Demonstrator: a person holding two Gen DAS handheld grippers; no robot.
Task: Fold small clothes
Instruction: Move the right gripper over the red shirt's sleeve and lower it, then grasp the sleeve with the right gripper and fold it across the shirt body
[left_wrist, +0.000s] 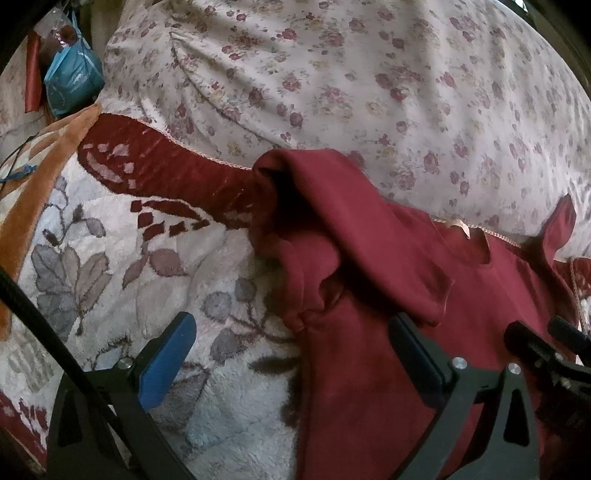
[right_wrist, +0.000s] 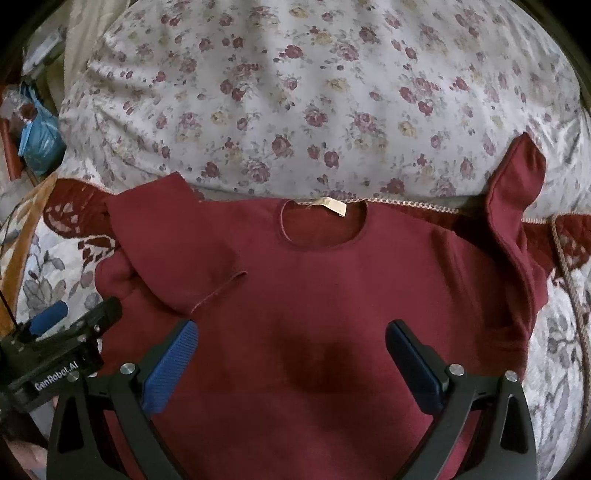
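A plush flower-patterned blanket (left_wrist: 110, 258) covers the bed, with a rose-print pillow (right_wrist: 314, 92) filling the view from ten to two o'clock; the dark red shirt (right_wrist: 332, 295) lies flat across the blanket, neckline (right_wrist: 321, 229) at twelve, one sleeve (right_wrist: 177, 251) already laid inward at nine, the other sleeve (right_wrist: 517, 192) riding up the pillow at two. The left gripper (left_wrist: 295, 354) and right gripper (right_wrist: 291, 354) both hover spread wide, holding nothing; the likely trouble is the soft pile snagging a finger, or the folded sleeve sliding loose when the body is lifted.
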